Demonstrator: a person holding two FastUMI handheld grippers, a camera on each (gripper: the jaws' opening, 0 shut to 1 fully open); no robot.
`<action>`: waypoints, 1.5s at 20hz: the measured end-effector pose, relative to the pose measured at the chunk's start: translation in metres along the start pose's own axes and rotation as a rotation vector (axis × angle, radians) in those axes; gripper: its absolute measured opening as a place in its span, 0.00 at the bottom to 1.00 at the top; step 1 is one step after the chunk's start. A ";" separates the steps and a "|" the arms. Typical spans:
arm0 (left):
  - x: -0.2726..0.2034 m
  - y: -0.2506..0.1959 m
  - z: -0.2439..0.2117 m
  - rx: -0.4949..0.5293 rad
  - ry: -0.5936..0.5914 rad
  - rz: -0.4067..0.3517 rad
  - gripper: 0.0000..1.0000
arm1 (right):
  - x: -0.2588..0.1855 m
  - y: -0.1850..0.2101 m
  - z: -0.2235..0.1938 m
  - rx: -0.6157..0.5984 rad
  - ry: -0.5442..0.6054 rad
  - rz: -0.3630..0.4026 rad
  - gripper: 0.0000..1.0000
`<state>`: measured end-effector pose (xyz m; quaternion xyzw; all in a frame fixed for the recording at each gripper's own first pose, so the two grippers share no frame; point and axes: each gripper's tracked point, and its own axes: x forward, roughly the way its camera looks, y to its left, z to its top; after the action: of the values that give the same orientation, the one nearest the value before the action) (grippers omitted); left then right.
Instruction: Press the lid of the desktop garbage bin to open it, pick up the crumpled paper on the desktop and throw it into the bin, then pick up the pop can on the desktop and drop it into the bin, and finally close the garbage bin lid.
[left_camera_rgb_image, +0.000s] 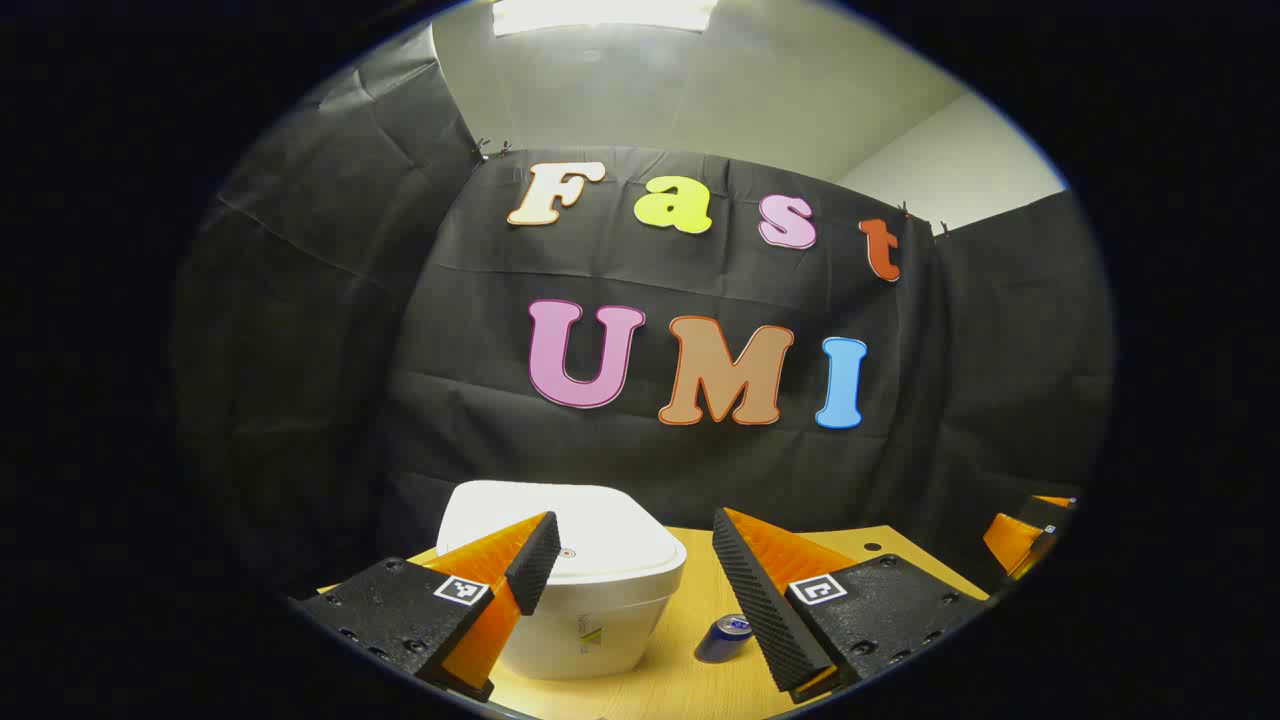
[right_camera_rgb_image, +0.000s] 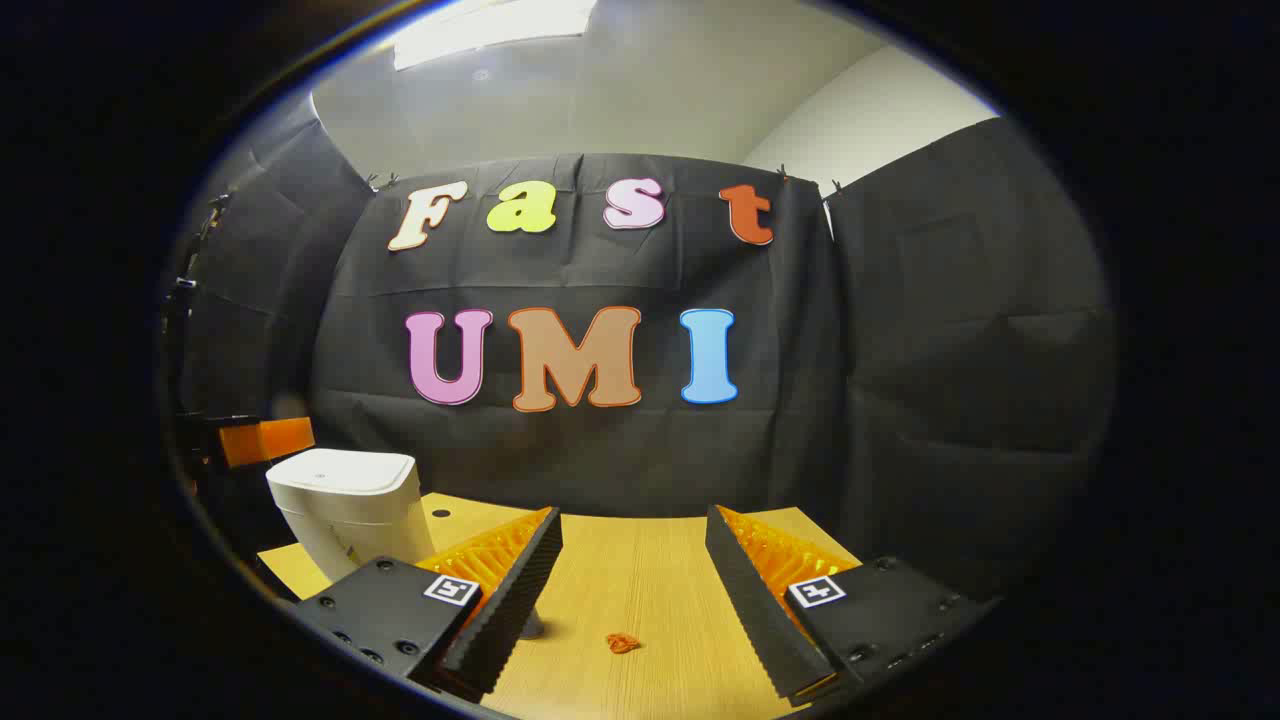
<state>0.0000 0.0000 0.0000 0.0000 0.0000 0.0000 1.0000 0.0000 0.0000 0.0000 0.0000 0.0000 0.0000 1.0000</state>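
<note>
Both grippers hover above the wooden desktop (right_camera_rgb_image: 640, 580) with jaws spread wide and nothing between them, a ready stance that suits a task not yet begun. Ahead of the left gripper (left_camera_rgb_image: 630, 580) stands the white garbage bin (left_camera_rgb_image: 590, 610), lid (left_camera_rgb_image: 560, 525) down, sitting close under the left finger, probably so the lid can be pressed first. Just beside the bin lies the blue pop can (left_camera_rgb_image: 725, 638) on its side. Between the right gripper's (right_camera_rgb_image: 632, 585) fingers, a small orange scrap, likely the crumpled paper (right_camera_rgb_image: 622, 643), rests on the desktop, well placed for that hand to take once the bin is open.
</note>
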 end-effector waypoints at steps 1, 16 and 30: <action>0.000 0.001 0.000 0.001 -0.002 0.004 0.92 | 0.000 0.002 0.000 0.000 0.000 0.005 1.00; -0.002 0.003 0.007 0.000 -0.015 0.013 0.93 | 0.005 0.017 -0.003 0.002 0.007 0.057 1.00; -0.004 -0.002 0.003 0.003 -0.006 0.030 0.92 | 0.015 0.015 -0.001 0.018 0.001 0.080 0.96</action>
<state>-0.0043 -0.0016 0.0030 0.0016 -0.0032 0.0152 0.9999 0.0147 0.0145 -0.0007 0.0090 0.0003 0.0398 0.9992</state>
